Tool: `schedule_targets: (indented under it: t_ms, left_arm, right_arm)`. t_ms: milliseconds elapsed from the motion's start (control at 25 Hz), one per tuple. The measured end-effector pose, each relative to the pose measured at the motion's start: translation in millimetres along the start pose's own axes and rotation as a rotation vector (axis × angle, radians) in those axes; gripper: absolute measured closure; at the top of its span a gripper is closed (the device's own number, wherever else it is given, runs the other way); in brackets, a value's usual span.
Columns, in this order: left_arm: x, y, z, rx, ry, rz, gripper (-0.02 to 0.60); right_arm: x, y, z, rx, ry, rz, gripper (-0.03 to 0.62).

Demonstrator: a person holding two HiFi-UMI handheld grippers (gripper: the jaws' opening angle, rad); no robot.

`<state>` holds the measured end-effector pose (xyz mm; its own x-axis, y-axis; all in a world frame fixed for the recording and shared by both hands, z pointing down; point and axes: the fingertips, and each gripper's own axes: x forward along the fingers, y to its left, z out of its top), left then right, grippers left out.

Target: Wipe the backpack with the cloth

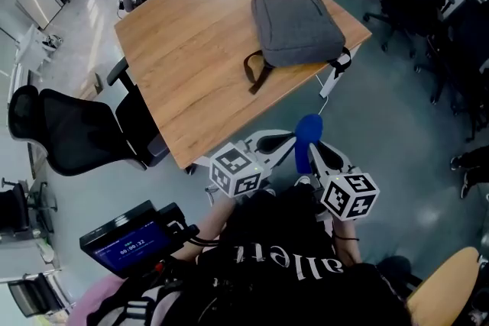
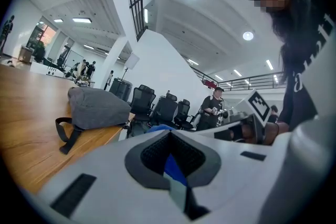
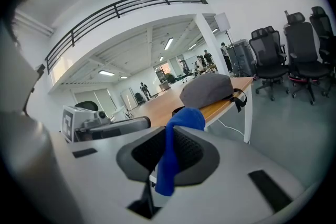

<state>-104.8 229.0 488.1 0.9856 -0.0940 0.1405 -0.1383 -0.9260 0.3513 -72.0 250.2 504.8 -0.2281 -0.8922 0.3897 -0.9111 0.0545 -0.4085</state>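
**Wiping not started yet**

The backpack sits untouched at the table's 1 o'clock corner. The right claw pinches the blue cloth. The left claw is nearly closed, seemingly on the cloth too. Both hang at 6 o'clock, off the table. Writing: partial shirt letters and tiny screen digits, neither legible.

Wooden table, black office chairs around.

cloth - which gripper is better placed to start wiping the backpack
Right, probably: the right gripper is shut on the blue cloth, and the backpack lies on the table near its right corner, ahead of it.
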Motion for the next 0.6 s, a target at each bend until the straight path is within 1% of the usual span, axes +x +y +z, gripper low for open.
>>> schedule_targets:
  t_ms: [600]
  left_arm:
    - [-15.2, 18.7, -3.2, -0.012, -0.031, 0.036, 0.581]
  right_arm:
    - [11.3, 2.9, -9.8, -0.01, -0.005, 0.01, 0.54]
